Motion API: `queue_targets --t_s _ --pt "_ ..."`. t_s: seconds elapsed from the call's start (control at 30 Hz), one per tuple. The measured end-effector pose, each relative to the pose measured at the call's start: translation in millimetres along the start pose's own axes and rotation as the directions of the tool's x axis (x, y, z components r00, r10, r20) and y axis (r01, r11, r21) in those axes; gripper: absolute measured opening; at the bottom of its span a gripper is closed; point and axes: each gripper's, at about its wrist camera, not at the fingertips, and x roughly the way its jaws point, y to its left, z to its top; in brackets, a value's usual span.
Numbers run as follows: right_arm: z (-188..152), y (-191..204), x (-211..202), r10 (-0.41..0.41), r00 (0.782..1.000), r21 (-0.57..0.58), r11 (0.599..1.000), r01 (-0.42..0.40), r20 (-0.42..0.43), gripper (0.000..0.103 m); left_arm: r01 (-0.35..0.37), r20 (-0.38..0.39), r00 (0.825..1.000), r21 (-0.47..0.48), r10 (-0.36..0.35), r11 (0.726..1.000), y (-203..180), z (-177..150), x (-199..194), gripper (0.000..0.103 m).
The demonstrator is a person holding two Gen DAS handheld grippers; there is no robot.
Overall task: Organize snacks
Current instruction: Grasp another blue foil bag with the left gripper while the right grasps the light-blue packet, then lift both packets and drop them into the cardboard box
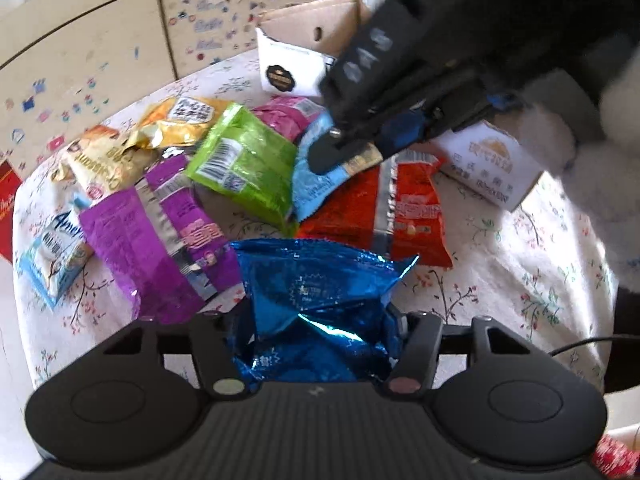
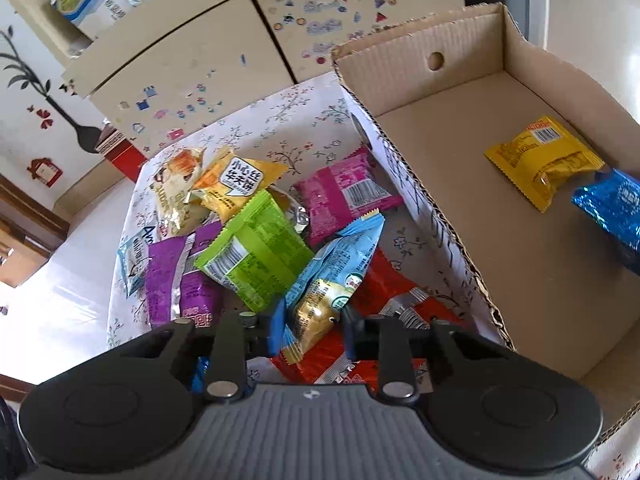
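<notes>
Both tongs hold snacks above a floral-covered bench as sorting proceeds. Seen from the left wrist, the left tongs are clamped on a crinkled blue foil packet, gripped by its lower end so the bag stands up clear of the pile, apparently ready to be carried off. Beyond it the right tongs reach in from above and pinch the corner of a light blue packet, which lies against a green packet. Purple, red, pink and orange packets lie overlapping in a loose heap, with a white-fronted cardboard box at the far edge. Seen from the right wrist, the right tongs are closed on the light blue packet at its gold end, its body angled up over the green packet and the red one; a corner grip likely lets it peel away without dragging its neighbours. Just right of the heap stands the open box, its near wall beside the red packet. Inside lie a yellow packet and another blue foil packet, touching near the right wall, suggesting the box is the destination and that most of the sorting remains.
</notes>
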Motion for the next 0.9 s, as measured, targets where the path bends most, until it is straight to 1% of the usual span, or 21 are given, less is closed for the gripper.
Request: queue_targets --t_s 0.07,0.23,0.37,0.43,0.73,0.9 --pt "-1 1 -3 0.008 1.000 -0.015 1.000 -0.008 0.012 0.025 0.012 0.005 1.000 -0.034 -0.012 0.999 6 2 -3 0.059" --pt "-3 2 -11 0.025 0.999 -0.047 0.999 -0.023 0.030 0.023 0.022 0.035 0.999 -0.072 -0.020 0.997 14 5 -15 0.059" --pt "-3 -1 -12 0.035 0.999 -0.041 0.999 -0.034 0.030 0.018 0.016 0.032 0.999 -0.132 -0.012 0.991 20 3 -19 0.059" --pt "-3 0 -14 0.047 0.998 -0.040 0.998 -0.046 0.034 0.017 0.017 0.032 0.999 -0.158 -0.012 0.987 22 2 -18 0.059" --pt "-6 3 -22 0.075 0.996 -0.071 0.995 -0.072 0.053 0.015 0.012 0.065 0.998 -0.219 0.002 0.976 28 3 -28 0.059" --pt "-7 5 -24 0.093 0.994 -0.082 0.993 -0.089 0.051 0.015 -0.013 0.072 0.997 -0.252 0.032 0.968 32 3 -31 0.059"
